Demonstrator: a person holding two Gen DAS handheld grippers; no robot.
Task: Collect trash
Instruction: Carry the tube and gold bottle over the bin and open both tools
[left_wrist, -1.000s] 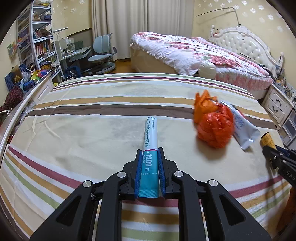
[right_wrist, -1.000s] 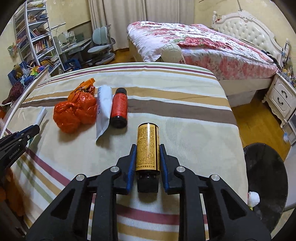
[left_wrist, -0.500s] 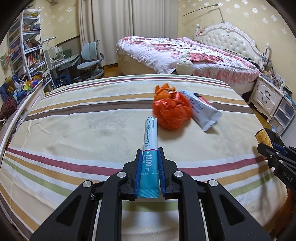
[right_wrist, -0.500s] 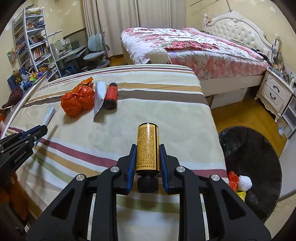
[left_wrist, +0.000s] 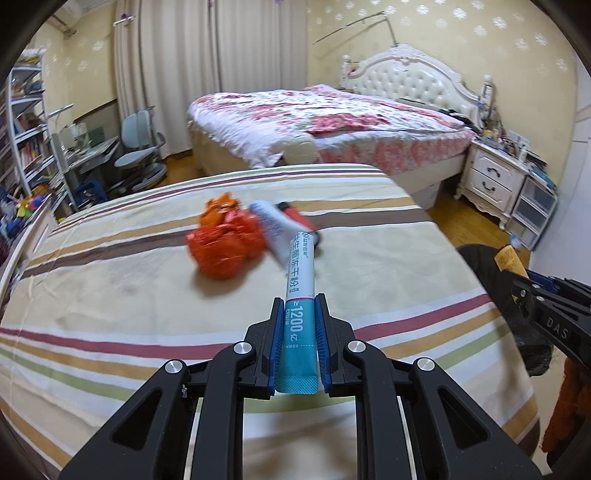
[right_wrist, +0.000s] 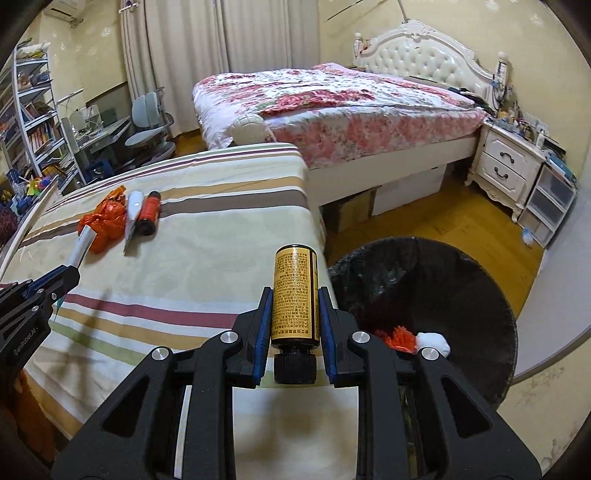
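My left gripper is shut on a teal and white tube and holds it above the striped bed. My right gripper is shut on a yellow bottle with a black cap, held at the bed's right edge beside the black trash bin. On the bed lie an orange plastic bag, a white tube and a red bottle. The bin holds orange and white trash.
A floral bed with a white headboard stands behind. A white nightstand and plastic drawers stand at the right. A desk, chair and bookshelf are at the left. Wooden floor lies between the beds.
Both grippers have swung to the right with their loads. The right gripper now stands at the bed's edge with the trash bin much closer and larger in its view.
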